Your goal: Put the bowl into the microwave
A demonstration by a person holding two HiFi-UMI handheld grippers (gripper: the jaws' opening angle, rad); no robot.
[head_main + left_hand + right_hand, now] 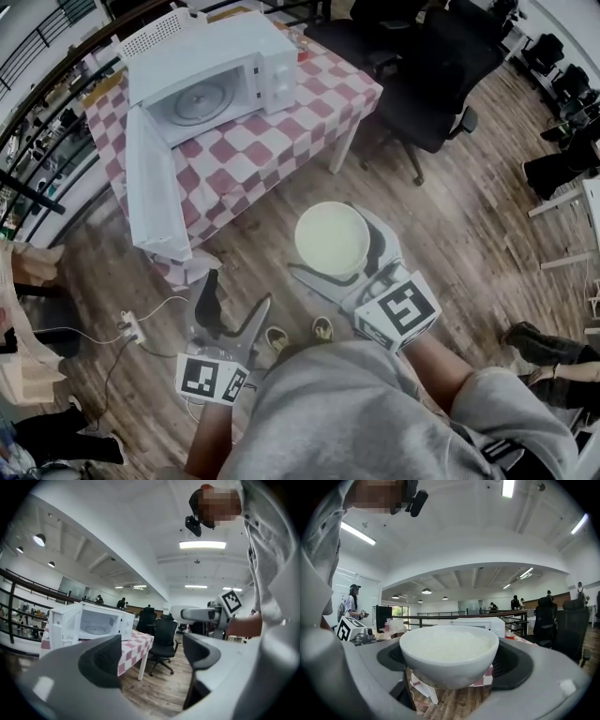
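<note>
**Clerk:** Right gripper point(450, 667), state?

**Checker:** Jaws spread wide, clamped on the bowl point(449, 654). One dark pad pressed against each side. Bowl carried in the air, upright.

**Clerk:** Bowl, description and place?

**Checker:** White, round, pale inside. In the head view, above the wooden floor point(469, 225), in front of the person. Short of the table point(281, 141) and well apart from the microwave point(211, 66). Not yet inside.

**Clerk:** Microwave?

**Checker:** White, standing on the table. Door point(155, 192) swung fully open on the left side, reaching out past the table edge. Round glass plate point(199, 103) showing inside, bare.

**Clerk:** Table?

**Checker:** White legs, cloth in red and white checks.

**Clerk:** Left gripper point(150, 658)?

**Checker:** Jaws wide apart, gripping nothing. Only floor and a distant chair visible through the gap. Held level at the person's left, pointing towards the open microwave, apart from the bowl.

**Clerk:** Other entries?

**Checker:** Black office chair point(427, 89) just right of the table. White power strip point(131, 328) with cable on the floor, near the open door. Grey top point(347, 412) on the person, filling the bottom of the head view.
</note>
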